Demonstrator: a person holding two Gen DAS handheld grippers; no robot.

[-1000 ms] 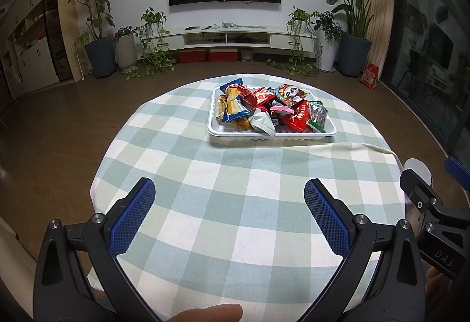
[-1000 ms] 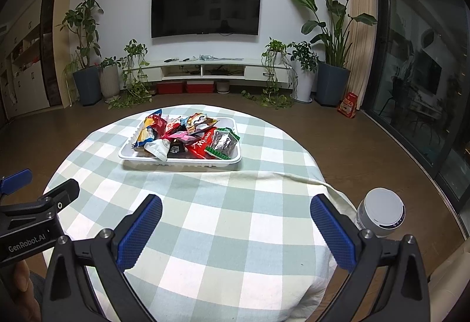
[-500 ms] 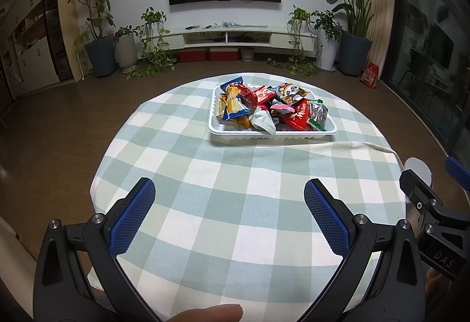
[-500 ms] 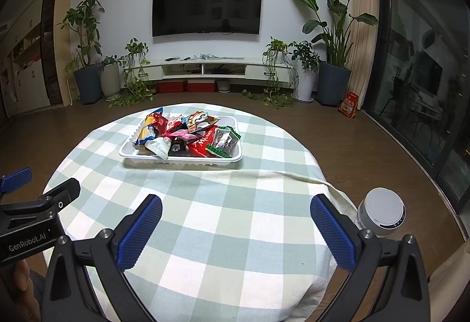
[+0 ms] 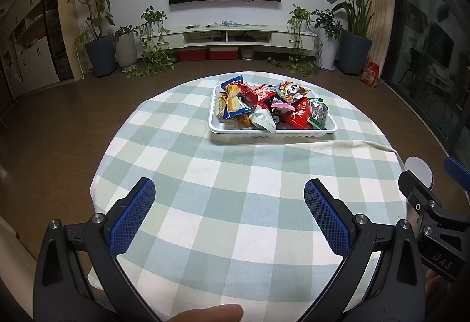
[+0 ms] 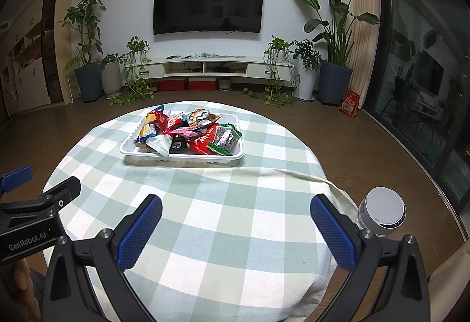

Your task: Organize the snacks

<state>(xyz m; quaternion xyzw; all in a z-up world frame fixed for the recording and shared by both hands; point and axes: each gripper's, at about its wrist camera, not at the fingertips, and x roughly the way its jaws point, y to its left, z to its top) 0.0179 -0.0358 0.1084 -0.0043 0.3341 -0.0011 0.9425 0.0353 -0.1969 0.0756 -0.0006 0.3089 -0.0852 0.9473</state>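
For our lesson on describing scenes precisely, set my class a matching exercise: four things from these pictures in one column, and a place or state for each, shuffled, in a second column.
Things:
1. snack packets
2. white tray
3. white round canister
4. left gripper

Places or states:
A. on the floor beside the table
B. open, holding nothing
C. piled in the tray
D. on the far part of the checked tablecloth

Pairs: 1-C, 2-D, 3-A, 4-B
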